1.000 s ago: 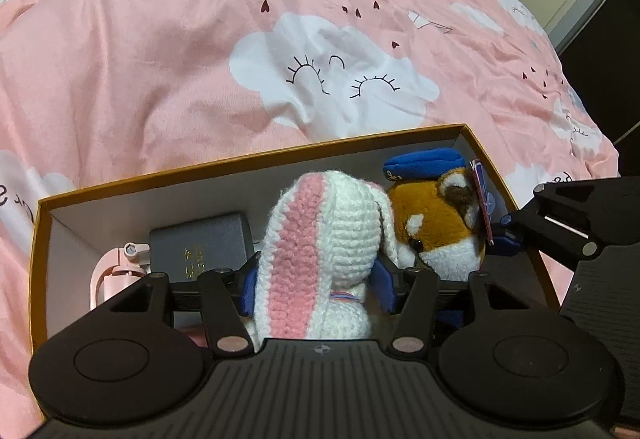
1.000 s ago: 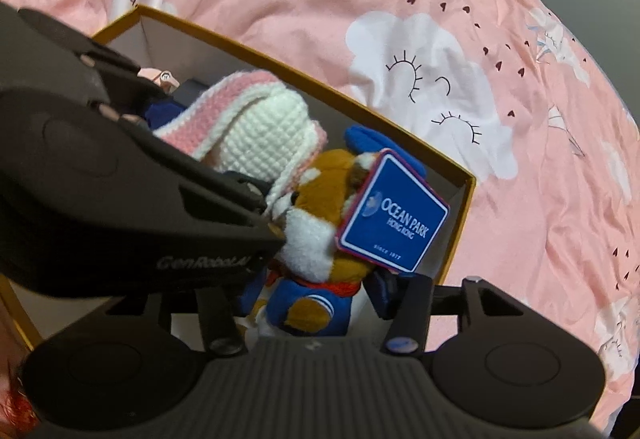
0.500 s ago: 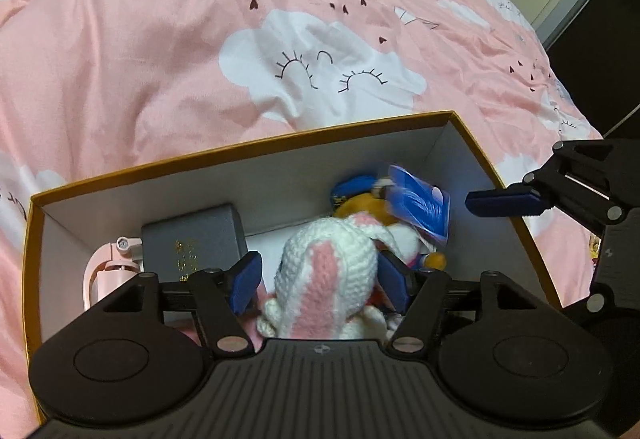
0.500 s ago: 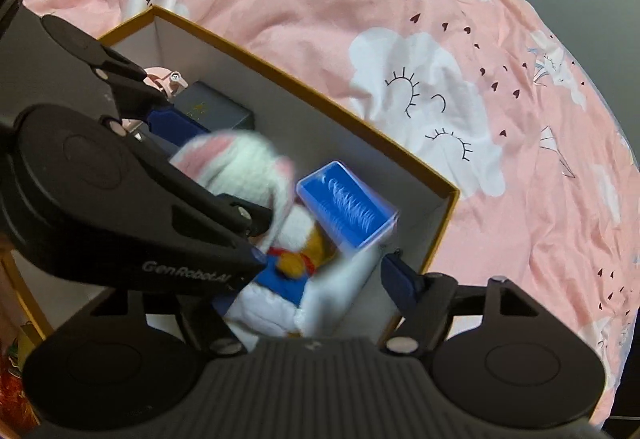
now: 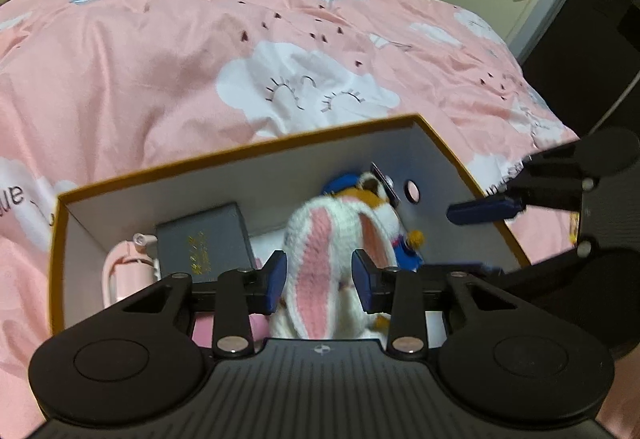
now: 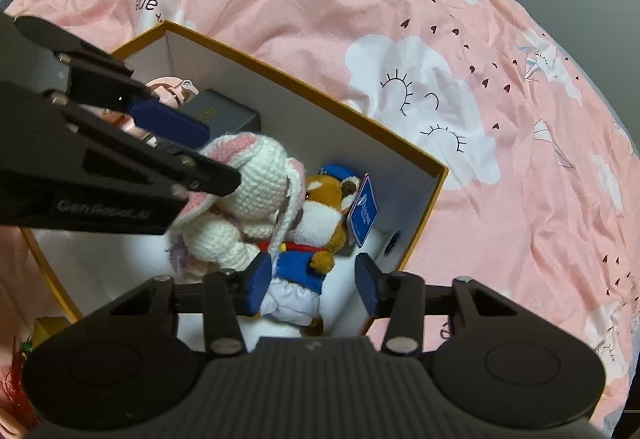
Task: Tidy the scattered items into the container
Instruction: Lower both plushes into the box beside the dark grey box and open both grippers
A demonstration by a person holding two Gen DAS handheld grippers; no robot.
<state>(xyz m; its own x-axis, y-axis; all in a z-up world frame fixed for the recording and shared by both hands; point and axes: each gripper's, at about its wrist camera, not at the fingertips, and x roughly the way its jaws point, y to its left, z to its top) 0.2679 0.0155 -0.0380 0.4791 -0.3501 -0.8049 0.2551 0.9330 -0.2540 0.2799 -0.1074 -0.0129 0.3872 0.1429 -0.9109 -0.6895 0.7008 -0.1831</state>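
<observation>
An orange-rimmed cardboard box point(image 5: 256, 147) point(image 6: 304, 83) with a white inside sits on the pink bed. A white and pink crochet rabbit point(image 5: 328, 259) point(image 6: 248, 195) lies in it beside a brown plush in a blue outfit point(image 5: 384, 195) point(image 6: 316, 227) with a blue tag point(image 6: 362, 213). My left gripper point(image 5: 318, 277) is open above the box, its pads either side of the rabbit's ear without gripping. My right gripper point(image 6: 310, 285) is open above the brown plush, which lies loose below. The right gripper also shows in the left wrist view point(image 5: 484, 209).
A dark grey case point(image 5: 208, 243) point(image 6: 224, 113) and a pink object point(image 5: 128, 271) point(image 6: 168, 91) lie in the box's left part. The pink cloud-print duvet point(image 5: 200, 59) spreads all around. A door and dark furniture point(image 5: 580, 19) stand at the far right.
Both grippers have opened, dropped the rabbit and the brown plush into the box, and risen above it. The two toys now lie on the box floor.
</observation>
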